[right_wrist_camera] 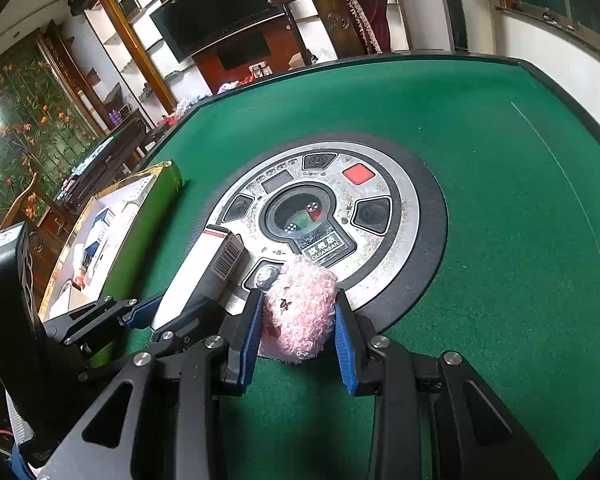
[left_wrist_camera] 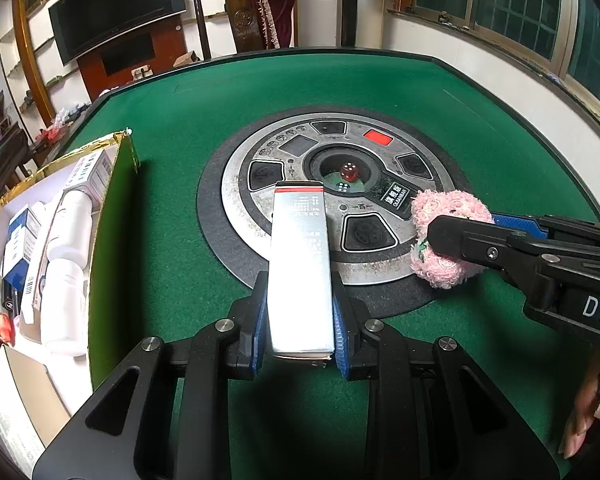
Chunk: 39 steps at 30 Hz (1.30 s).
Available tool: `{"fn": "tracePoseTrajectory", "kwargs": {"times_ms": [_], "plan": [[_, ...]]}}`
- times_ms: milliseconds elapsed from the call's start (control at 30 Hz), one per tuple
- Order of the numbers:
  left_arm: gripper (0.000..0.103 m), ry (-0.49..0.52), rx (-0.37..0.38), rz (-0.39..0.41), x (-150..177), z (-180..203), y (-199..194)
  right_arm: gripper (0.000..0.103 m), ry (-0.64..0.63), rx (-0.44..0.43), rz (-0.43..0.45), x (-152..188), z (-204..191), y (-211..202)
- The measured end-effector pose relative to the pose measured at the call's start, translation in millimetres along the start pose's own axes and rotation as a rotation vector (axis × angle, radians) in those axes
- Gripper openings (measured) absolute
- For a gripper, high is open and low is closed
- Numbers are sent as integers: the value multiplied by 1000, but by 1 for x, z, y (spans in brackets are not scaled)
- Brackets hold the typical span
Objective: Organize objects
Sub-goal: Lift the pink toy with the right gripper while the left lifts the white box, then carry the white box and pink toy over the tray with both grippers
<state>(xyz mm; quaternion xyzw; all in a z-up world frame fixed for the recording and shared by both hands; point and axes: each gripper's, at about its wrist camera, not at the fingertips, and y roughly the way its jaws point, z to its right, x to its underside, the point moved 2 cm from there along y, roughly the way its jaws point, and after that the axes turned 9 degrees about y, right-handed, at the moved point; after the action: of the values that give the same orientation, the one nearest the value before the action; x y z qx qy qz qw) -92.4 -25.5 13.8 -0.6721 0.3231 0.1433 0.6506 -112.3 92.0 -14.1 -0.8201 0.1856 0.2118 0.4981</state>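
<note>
Here the left claw [left_wrist_camera: 300, 316] clamps a silver carton [left_wrist_camera: 300, 268], the right claw [right_wrist_camera: 296, 320] a pink plush [right_wrist_camera: 300, 312], beside "QIJIANBAN" on the dial [left_wrist_camera: 394, 197].

A big round metal disc [left_wrist_camera: 260, 216] sits in the middle of the green table [left_wrist_camera: 440, 92]. A red button [left_wrist_camera: 377, 136] is on its far side. A red die [left_wrist_camera: 349, 171] sits in its middle.

Bright daylight thru windows [left_wrist_camera: 500, 4], sharp pics, heavy fisheye bend, dark corners.
</note>
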Motion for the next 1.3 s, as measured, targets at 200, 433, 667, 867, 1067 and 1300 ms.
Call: {"fn": "tracePoseTrajectory", "kwargs": {"times_ms": [200,433,667,867,1067,1300], "plan": [[26,-1,4,7,1,0,-3,33,-2,-1,14,-1,-2,-4],[26,-22,18,46,-2,-4,-18,33,7,-14,46,-5,-5,-13],[26,-49,27,88,-6,-12,-35,33,-9,-19,69,-3,-17,-20],[26,-70,29,130,-9,-21,-53,33,13,-44,77,-4,-24,-23],[26,-96,24,158,-11,-32,-64,33,6,-75,84,-1,-41,-24],[26,-118,19,182,-7,-41,-77,33,2,-102,78,3,-57,-20]]}}
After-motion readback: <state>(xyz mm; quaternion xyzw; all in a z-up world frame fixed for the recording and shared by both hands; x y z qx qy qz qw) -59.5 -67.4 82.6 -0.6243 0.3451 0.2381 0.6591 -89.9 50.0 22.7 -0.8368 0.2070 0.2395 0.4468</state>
